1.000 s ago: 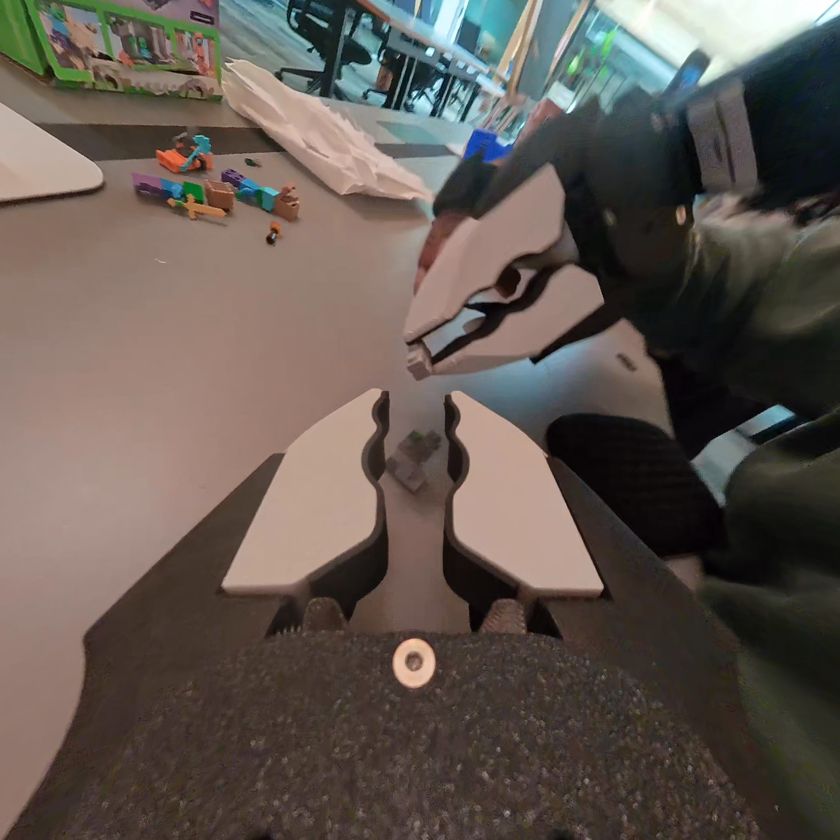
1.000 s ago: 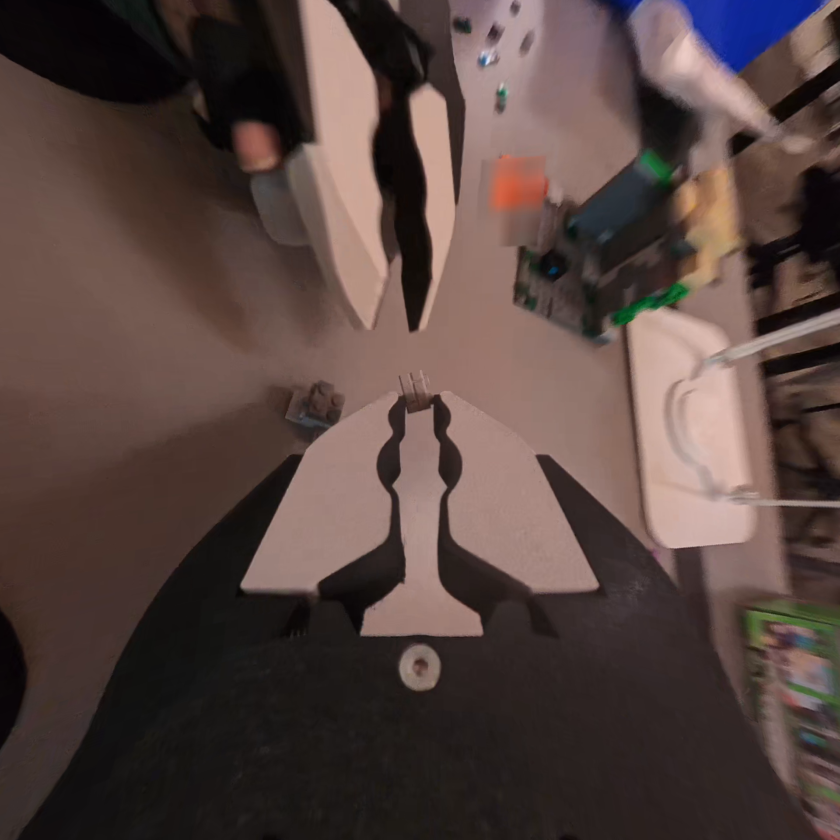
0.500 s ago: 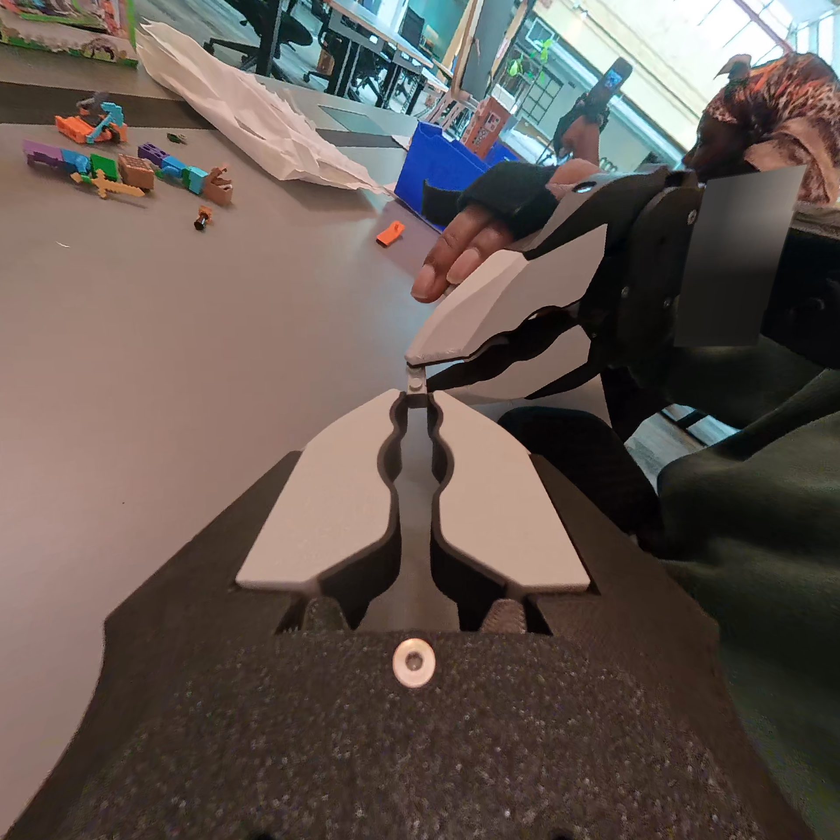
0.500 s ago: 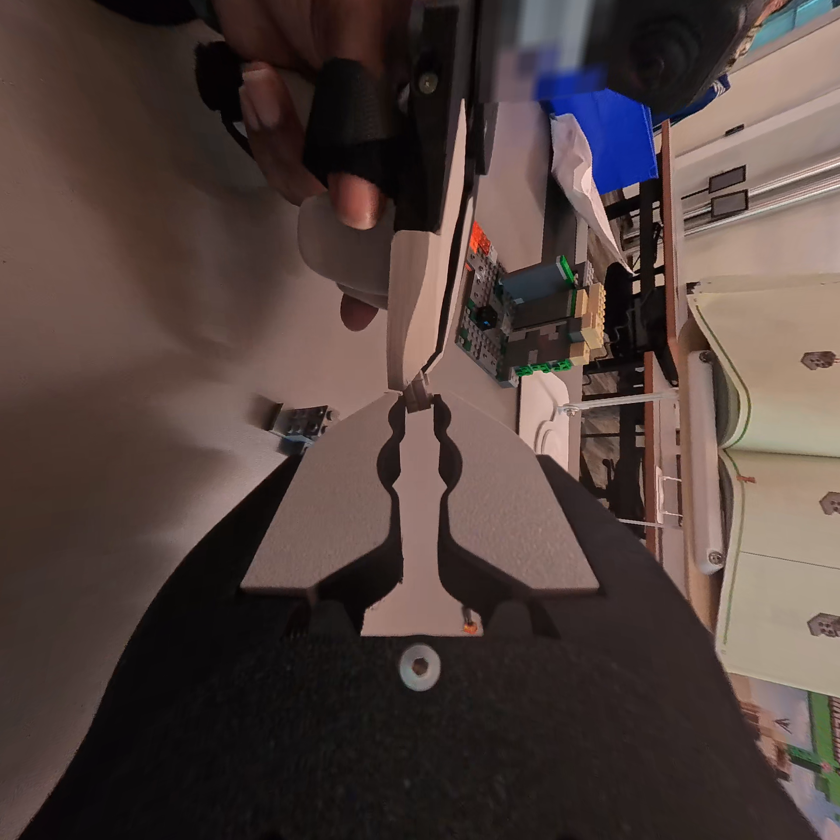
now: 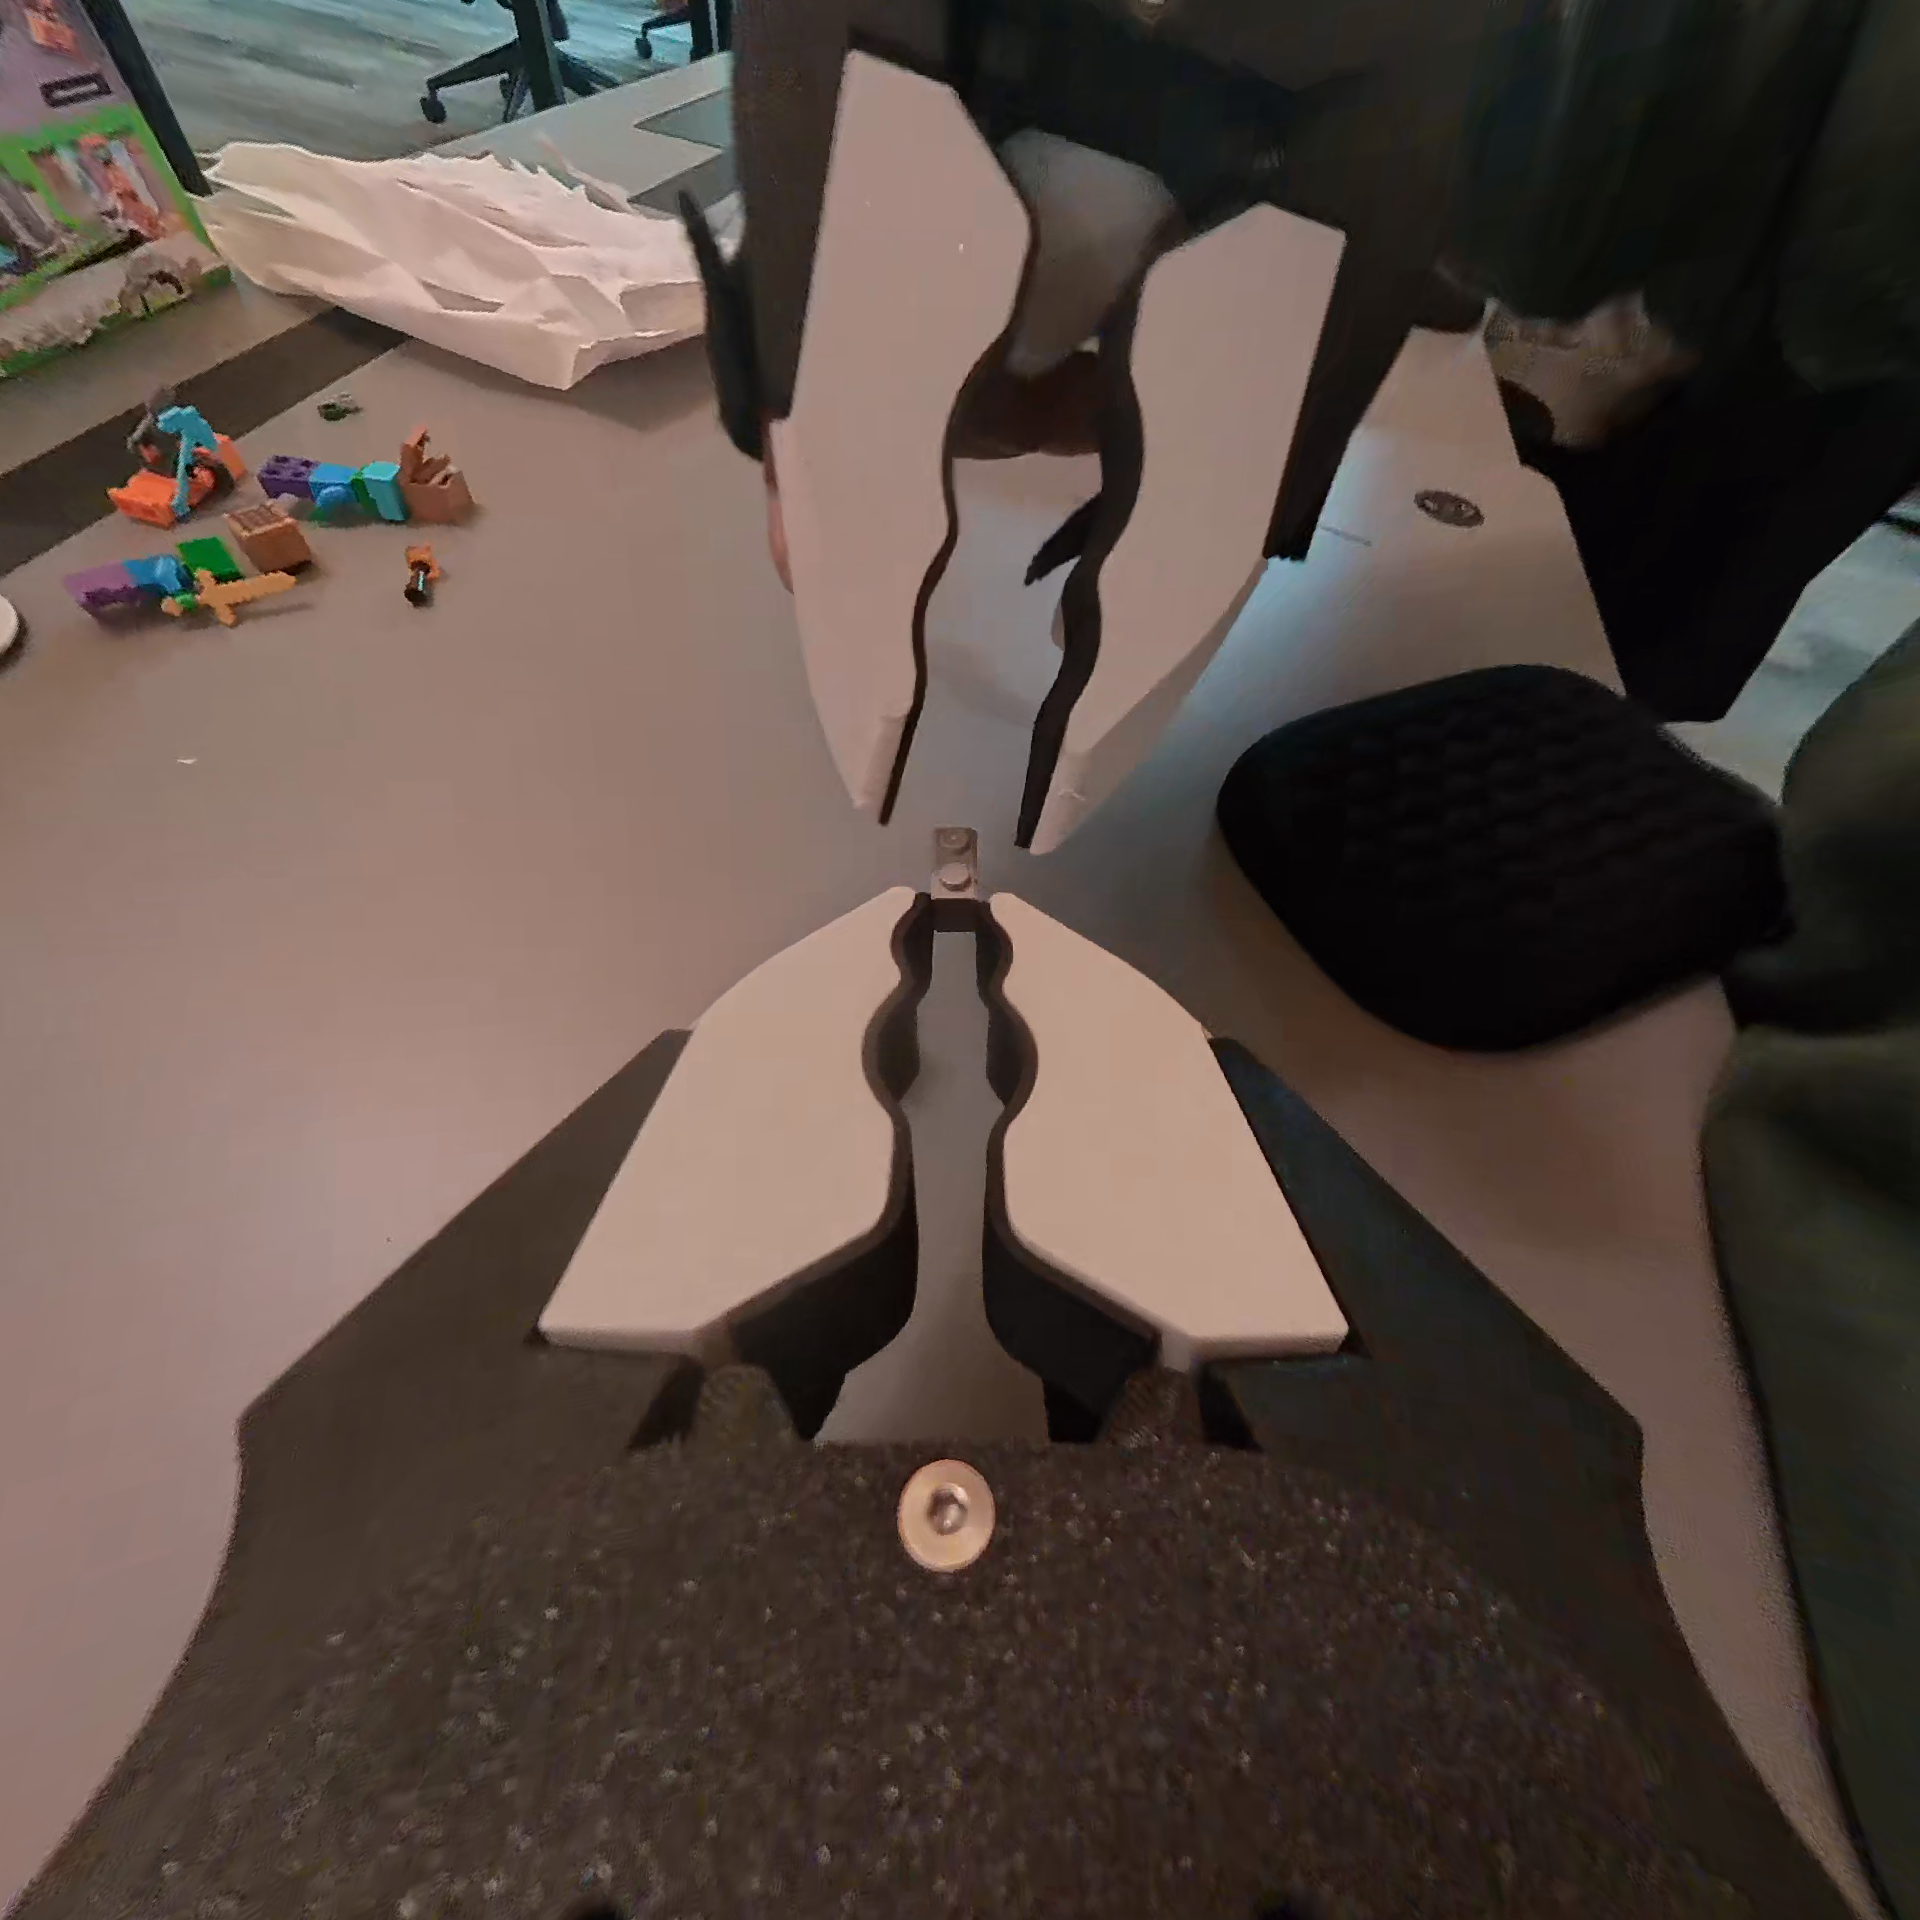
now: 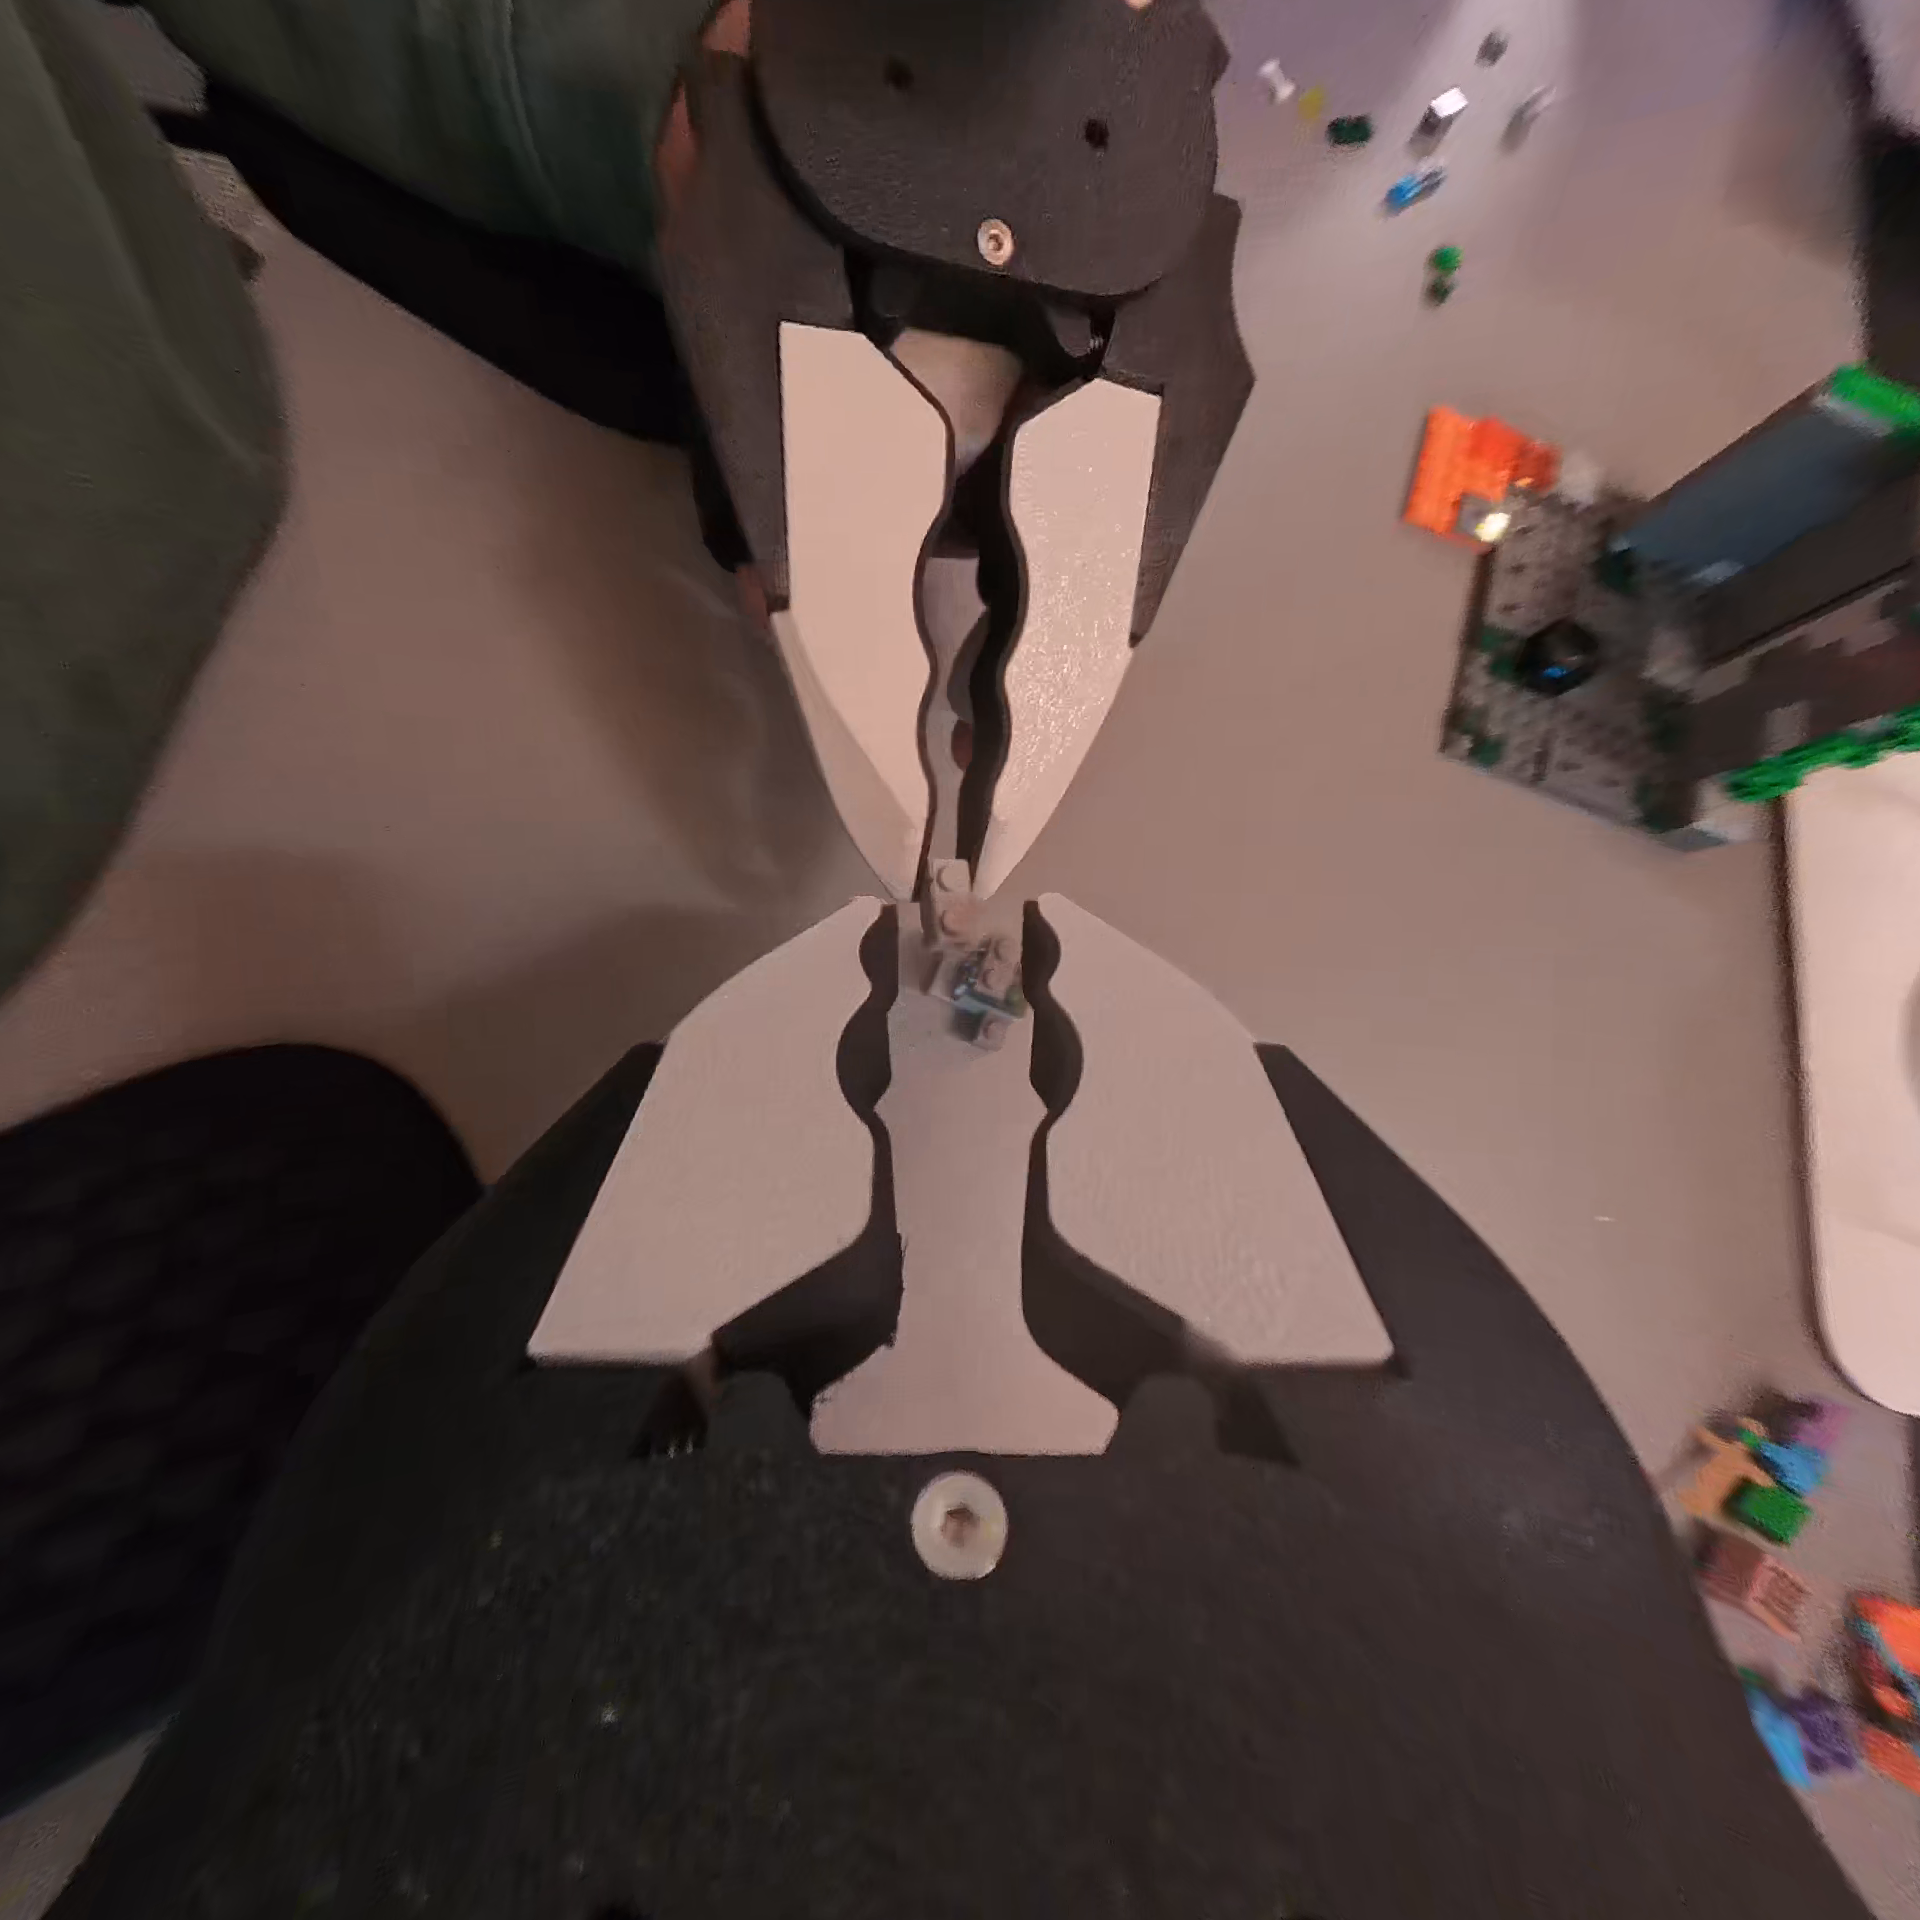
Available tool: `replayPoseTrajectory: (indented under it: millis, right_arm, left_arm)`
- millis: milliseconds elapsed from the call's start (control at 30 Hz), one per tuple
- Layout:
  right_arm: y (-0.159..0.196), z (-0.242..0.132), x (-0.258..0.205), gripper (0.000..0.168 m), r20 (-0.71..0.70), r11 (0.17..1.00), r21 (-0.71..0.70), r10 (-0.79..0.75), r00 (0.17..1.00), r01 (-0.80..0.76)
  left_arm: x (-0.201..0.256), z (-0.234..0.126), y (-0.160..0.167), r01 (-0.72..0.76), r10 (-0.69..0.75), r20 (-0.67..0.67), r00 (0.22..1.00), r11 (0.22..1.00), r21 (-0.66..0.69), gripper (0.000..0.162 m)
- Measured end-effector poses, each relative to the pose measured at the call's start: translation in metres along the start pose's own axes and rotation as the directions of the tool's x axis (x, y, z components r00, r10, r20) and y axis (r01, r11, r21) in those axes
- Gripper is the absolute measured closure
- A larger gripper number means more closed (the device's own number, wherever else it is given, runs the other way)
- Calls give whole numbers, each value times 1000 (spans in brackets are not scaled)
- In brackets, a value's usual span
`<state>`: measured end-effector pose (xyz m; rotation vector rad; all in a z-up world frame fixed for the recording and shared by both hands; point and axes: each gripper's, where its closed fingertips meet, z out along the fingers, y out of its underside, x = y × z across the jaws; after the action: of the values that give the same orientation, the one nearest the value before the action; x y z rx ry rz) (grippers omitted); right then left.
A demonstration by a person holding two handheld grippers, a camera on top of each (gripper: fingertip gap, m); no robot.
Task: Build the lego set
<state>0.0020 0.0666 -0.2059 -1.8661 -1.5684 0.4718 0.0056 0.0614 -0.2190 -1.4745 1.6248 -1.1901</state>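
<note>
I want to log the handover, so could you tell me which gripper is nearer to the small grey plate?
Left. The left gripper pinches the grey plate at its fingertips; the right gripper is open just beyond the plate, tips either side, not touching it.

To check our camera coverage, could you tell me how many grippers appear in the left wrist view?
2. The left gripper is at the bottom, shut on a small grey plate; the right gripper hangs open opposite it.
</note>
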Motion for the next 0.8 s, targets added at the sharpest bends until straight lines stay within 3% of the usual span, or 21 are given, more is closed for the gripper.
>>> replayPoseTrajectory:
  millis: [33, 200, 333, 600, 800]
  right_arm:
    - [1, 1, -3, 147, 36, 1000, -15, 11, 999, -11]
    - [4, 9, -8, 160, 88, 998, -69, 8, 996, -2]
    - [4, 10, -7, 161, 86, 996, -89, 13, 996, -5]
    - [1, 7, 0, 161, 40, 996, -86, 35, 999, -32]
    - [-5, -7, 20, 161, -66, 993, -47, 105, 992, -109]
  left_arm:
    - [1, 1, 1, -19, 19, 6, 1000, 1000, -6, 154]
    - [4, 1, 1, -61, 62, 9, 998, 998, -15, 154]
    - [3, 1, 1, -86, 87, 25, 996, 996, -22, 154]
    - [-3, -2, -4, -59, 58, 47, 997, 998, 14, 154]
    - [-22, -6, 0, -33, 31, 116, 993, 999, 14, 142]
